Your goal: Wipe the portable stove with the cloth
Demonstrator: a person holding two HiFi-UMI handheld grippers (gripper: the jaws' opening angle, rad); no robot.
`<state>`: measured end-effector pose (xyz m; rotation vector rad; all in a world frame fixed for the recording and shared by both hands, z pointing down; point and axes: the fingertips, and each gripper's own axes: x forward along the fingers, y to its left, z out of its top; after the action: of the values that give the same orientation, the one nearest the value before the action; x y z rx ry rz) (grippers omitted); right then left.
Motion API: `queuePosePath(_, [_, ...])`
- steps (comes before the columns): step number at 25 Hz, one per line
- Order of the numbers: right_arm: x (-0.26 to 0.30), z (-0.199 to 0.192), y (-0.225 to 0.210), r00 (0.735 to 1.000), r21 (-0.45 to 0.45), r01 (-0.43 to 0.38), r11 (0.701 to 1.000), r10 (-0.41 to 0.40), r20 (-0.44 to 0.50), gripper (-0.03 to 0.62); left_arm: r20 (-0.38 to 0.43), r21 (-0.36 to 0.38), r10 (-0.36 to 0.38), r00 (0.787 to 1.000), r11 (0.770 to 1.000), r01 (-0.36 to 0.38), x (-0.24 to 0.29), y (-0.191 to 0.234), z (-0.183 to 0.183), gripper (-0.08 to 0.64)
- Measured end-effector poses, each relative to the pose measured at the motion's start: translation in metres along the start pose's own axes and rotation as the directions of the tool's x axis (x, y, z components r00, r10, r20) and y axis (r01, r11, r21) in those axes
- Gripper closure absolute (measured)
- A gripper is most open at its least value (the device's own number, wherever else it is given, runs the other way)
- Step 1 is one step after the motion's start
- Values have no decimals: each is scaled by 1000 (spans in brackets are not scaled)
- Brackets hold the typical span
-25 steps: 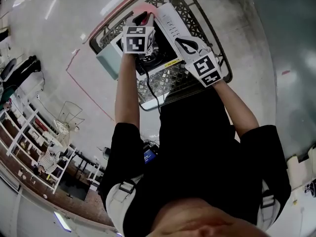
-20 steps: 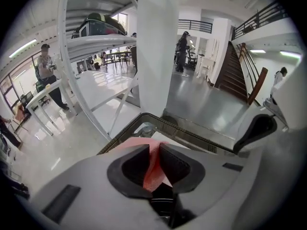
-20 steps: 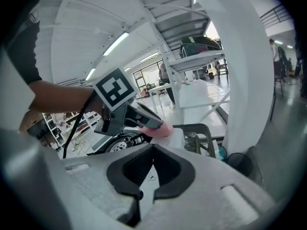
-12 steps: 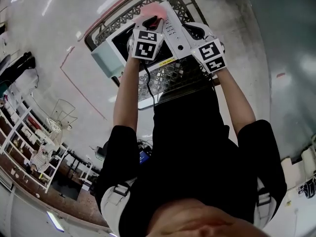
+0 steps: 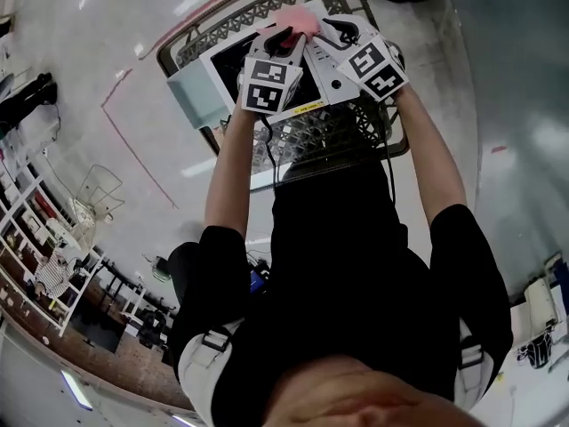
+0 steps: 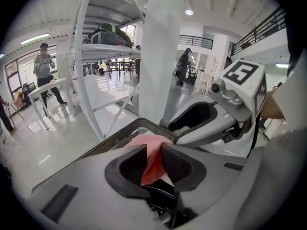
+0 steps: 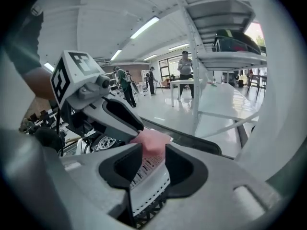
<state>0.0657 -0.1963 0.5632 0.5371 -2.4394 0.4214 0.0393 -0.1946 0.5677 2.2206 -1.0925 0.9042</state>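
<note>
Atop the wire basket (image 5: 331, 139) rests the portable stove (image 5: 327, 80), pink cloth (image 5: 292, 20) at its far edge. Left gripper (image 6: 154, 153): jaws pinching the cloth, though they have just been easing apart. Right gripper (image 7: 152, 163): jaws just sprung wide, released, stove's white edge between them, not gripped. Cloth looks soft and light and likely bunches, so take a thick fold. Stove is rigid with a smooth casing that may slide; steady it by the rim.
</note>
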Motion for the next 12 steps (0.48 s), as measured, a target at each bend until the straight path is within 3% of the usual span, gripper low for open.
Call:
queuePosePath(3, [2,5,2,1000,-27,5,1000,-5,-3,440,40,-39,1,999,999,1,-22,8,5,468])
queuePosePath(8, [2,26,22,999,-51,-26,998,28,38,416,37,-97,30,999,995,-26,-34,19,-5,468])
queuePosePath(12, [5,25,35,1000,-155,3,988,0,19,403,35,-178,-8,999,984,14,-23,13,-5,468])
